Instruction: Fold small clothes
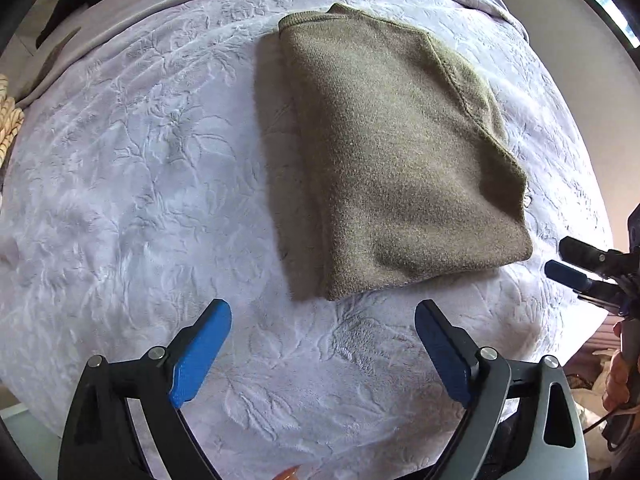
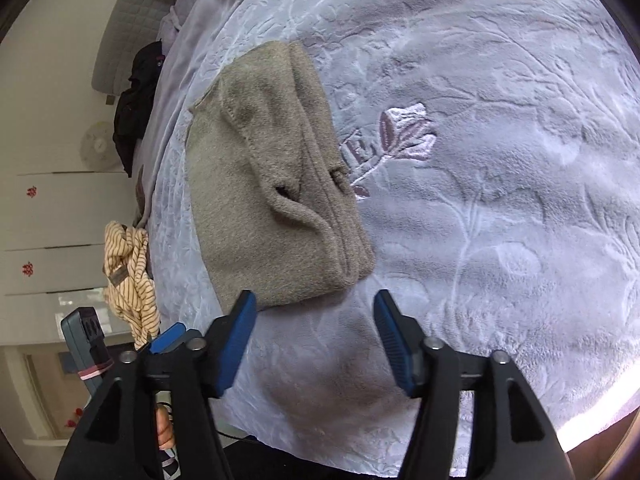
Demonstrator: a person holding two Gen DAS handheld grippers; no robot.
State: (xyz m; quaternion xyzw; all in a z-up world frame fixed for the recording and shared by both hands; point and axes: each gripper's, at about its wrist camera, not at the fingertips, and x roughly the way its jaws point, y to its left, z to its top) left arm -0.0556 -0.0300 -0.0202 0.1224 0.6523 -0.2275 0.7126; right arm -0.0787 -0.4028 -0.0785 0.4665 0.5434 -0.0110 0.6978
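Folded olive-brown knit sweater [image 1: 400,160] lies flat on the bed's lilac embossed blanket [image 1: 140,200], at twelve o'clock from my left gripper [image 1: 323,322]. Left jaws spread wide, nothing between them. My right gripper [image 2: 316,314] sits just short of the sweater's near edge, jaws spread, empty. Striped garment [image 2: 128,276] at nine o'clock, off the bed's edge.

You are looking at a pale lilac bedspread [image 2: 500,208] lying across the bed, an embroidered flower [image 2: 404,136] showing on it. A striped garment [image 2: 128,276] and a black garment [image 2: 134,108] are hanging over its far edge.
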